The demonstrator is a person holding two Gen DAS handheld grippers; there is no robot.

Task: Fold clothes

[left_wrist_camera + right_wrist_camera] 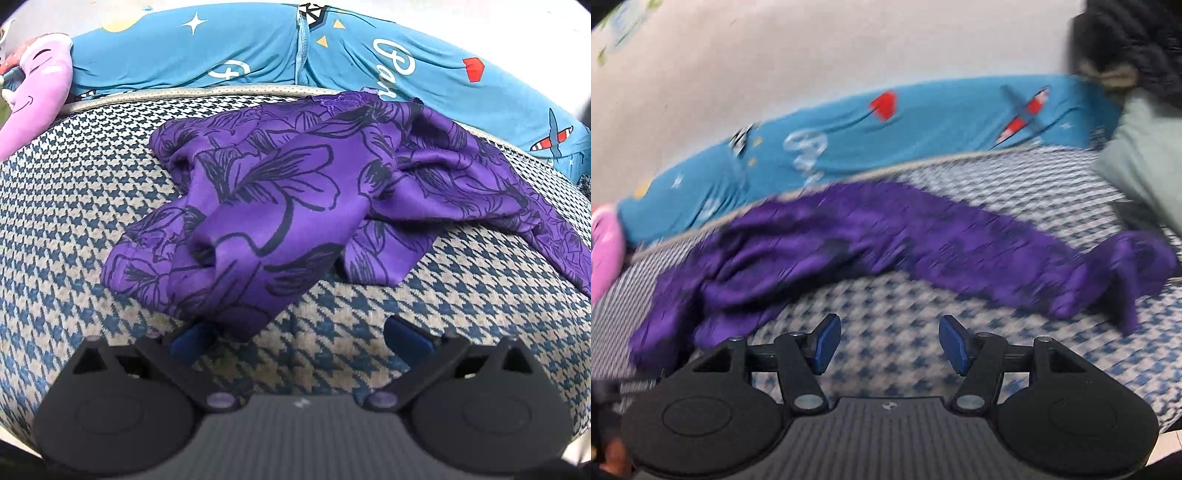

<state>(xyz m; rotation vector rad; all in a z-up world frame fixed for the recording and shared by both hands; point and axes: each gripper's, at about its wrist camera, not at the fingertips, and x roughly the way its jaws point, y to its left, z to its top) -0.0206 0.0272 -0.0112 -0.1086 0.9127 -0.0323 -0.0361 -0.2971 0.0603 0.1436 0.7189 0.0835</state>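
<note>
Left tongs [299, 338] stand wide open and low over the houndstooth cover [66, 229], with nothing between them. One blue pad [190, 339] sits at the near hem of the garment [280, 206], partly tucked under the cloth; the other pad [408, 336] is over bare cover. The purple garment, printed with dark flowers, lies crumpled in a heap in the middle of the cover, one part trailing off to the right. Behind it runs a blue bolster [229, 51] with stars and white lettering, and a pink plush toy [40, 85] lies at far left.

Right tongs [889, 345] are also open, pads apart and empty, hovering over bare cover [886, 306]. This view is blurred. The garment [871, 236] stretches in a long band across the cover beyond the tips, not touching them. The bolster [923, 122] lies behind, against a pale wall [849, 44]. A grey-green cushion [1145, 158] shows at right.
</note>
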